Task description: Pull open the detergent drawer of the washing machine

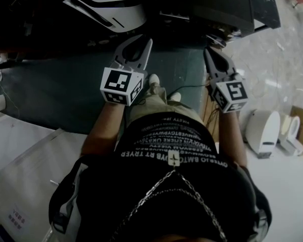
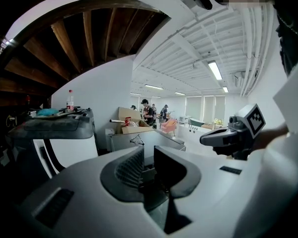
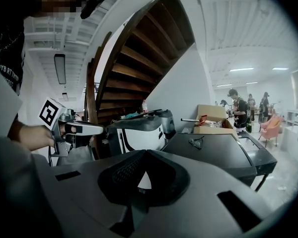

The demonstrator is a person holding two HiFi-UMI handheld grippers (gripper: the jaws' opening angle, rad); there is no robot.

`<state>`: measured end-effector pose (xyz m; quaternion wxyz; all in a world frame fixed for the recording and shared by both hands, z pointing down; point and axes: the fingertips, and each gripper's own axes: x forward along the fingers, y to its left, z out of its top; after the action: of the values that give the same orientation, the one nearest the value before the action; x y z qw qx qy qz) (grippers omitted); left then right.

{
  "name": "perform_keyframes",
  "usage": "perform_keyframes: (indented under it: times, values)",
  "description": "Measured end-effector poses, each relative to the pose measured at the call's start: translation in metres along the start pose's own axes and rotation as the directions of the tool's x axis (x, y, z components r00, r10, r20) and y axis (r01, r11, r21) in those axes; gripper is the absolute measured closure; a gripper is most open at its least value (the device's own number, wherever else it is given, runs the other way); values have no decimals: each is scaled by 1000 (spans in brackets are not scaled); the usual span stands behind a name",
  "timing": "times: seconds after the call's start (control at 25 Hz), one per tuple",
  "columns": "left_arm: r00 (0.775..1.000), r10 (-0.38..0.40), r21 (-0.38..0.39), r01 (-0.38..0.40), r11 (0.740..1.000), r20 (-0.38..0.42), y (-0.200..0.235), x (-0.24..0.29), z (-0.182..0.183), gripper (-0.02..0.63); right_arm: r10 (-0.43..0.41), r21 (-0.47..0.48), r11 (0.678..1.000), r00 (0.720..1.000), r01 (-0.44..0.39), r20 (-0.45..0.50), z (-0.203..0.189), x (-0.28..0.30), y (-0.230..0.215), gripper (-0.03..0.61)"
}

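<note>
The person stands and holds both grippers out in front of the body, well apart from each other. The left gripper has its fingers a little apart, and nothing is between them. The right gripper has its fingers closed tip to tip and is empty too.

Ahead, under the wooden staircase, stands a white appliance with a dark top, beside a dark bench. This is probably the washing machine. Neither gripper is near it, and the detergent drawer cannot be made out in any view, so the task seems not yet begun.

Such a drawer is likely light, of stiff plastic with a smooth front, and runs on short rails. It may stick a little at first and then come easily. The best hold would be the recessed lip on its front panel, with one finger hooked behind it. The pull should be straight and level, because a sideways pull could jam it. A hard jerk could slip off the smooth plastic or strain the end stop.
</note>
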<state>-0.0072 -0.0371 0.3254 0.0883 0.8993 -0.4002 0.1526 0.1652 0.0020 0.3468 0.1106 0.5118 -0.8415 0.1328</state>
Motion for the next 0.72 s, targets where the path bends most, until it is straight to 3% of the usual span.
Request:
perform_keyframes:
  times: [0.52,0.72]
  values:
    - [999,-40,2,40,999,-7,67,42,14,569,-35,4,999,999,35,3,26,67,-6,575]
    - [998,-57,10,57,998,-3,93,56,21,569,-63,47,997,998,62,21,36,93,-10,575]
